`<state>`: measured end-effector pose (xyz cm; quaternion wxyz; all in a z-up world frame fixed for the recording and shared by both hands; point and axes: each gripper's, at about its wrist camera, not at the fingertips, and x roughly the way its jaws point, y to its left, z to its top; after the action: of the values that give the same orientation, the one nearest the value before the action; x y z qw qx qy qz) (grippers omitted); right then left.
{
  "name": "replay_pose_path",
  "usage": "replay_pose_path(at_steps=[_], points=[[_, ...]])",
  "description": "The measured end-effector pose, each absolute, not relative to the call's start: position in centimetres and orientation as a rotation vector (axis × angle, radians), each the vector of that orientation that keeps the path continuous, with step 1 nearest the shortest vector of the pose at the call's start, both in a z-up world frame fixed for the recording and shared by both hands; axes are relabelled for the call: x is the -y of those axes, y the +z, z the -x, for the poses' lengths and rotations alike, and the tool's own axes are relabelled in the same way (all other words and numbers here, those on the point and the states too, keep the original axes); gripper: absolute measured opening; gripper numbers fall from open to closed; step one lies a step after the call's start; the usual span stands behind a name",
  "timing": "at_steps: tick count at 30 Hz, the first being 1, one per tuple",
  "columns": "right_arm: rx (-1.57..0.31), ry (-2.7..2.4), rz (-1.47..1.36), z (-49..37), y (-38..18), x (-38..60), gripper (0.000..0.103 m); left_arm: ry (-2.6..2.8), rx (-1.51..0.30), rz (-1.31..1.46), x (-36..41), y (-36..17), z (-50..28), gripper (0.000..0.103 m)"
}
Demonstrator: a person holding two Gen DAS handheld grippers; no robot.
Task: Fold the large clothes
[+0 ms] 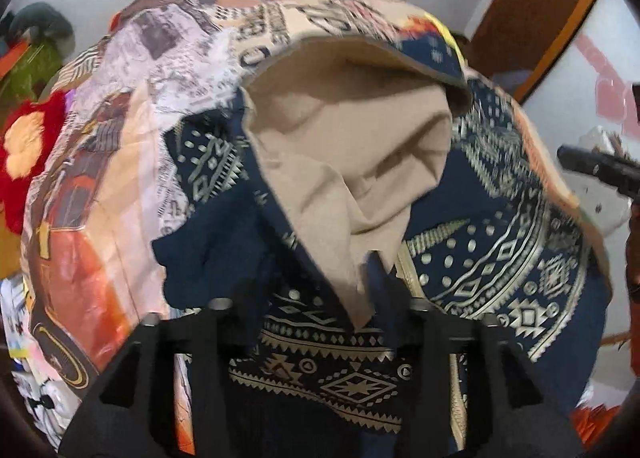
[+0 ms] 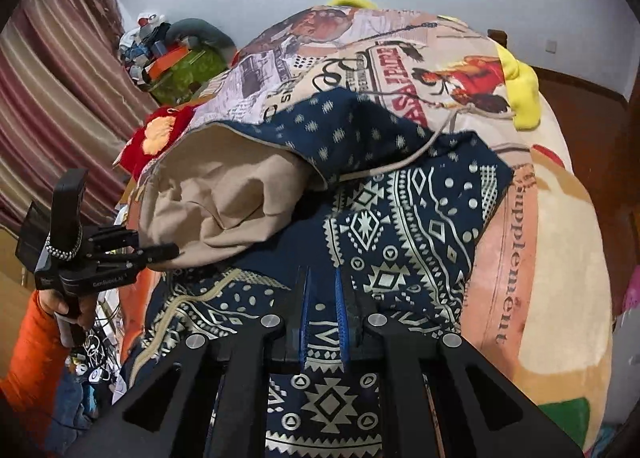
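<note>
Right wrist view: right tool [image 2: 323, 318] pinches the navy patterned hoodie [image 2: 400, 218] on the bed [image 2: 540, 238]; left tool [image 2: 160, 252] stands parted.

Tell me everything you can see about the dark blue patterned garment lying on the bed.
The garment is navy cloth printed with cream geometric bands, diamonds and dots. A plain beige lining shows where its hood or opening is turned up, and a pale cord trails from that edge. It lies rumpled and partly bunched on the printed bedspread. The right gripper is shut on a fold of it near the lower edge. The left gripper is open just above the cloth.
</note>
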<state>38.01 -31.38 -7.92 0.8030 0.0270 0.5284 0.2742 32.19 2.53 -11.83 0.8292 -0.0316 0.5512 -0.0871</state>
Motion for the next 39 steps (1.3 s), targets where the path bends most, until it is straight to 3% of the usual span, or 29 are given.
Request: replay_pose_path(at_steps=[1,4,12,14,16,17,18,27,31,35,39], points=[[-1.126,0.586,-0.049,-38.1,-7.7,31.2,0.008,-0.176,-1.149,0.086,-3.0,-11.2,-32.3,0.065],[-1.114,0.582,0.011,-38.7,-7.1,30.1,0.008,-0.151,-1.085,0.127,-4.3,-9.4,-33.3,0.071],[-1.115,0.616,0.027,-39.7,-6.8,27.7,0.008,-0.112,-1.124,0.237,-6.0,-11.9,-41.0,0.073],[-1.137,0.617,0.021,-39.8,-7.2,27.6,0.008,-0.083,-1.127,0.223,-5.7,-12.8,-43.0,0.059],[-1.163,0.610,0.020,-39.7,-7.6,27.9,0.008,-0.071,-1.130,0.180,-4.8,-13.1,-44.5,0.014],[-1.169,0.604,0.020,-39.5,-7.8,28.2,0.008,-0.080,-1.123,0.157,-4.0,-13.0,-45.0,0.006],[-1.174,0.591,0.024,-39.3,-8.0,28.7,0.008,-0.092,-1.109,0.144,-3.5,-12.7,-45.2,0.005],[-1.179,0.475,-0.017,-37.5,-7.1,34.2,0.008,-0.481,-0.846,-0.067,8.3,-3.1,-36.6,0.004],[-1.135,0.473,-0.073,-35.9,-5.1,35.6,0.008,-0.597,-0.883,-0.141,12.0,-3.9,-31.9,0.004],[-1.098,0.494,-0.081,-34.3,-3.4,35.5,0.008,-0.614,-1.023,-0.178,13.3,-7.9,-28.5,0.005],[-1.081,0.516,-0.066,-32.6,-2.4,34.2,0.008,-0.610,-1.165,-0.088,11.7,-10.8,-26.5,0.027]])
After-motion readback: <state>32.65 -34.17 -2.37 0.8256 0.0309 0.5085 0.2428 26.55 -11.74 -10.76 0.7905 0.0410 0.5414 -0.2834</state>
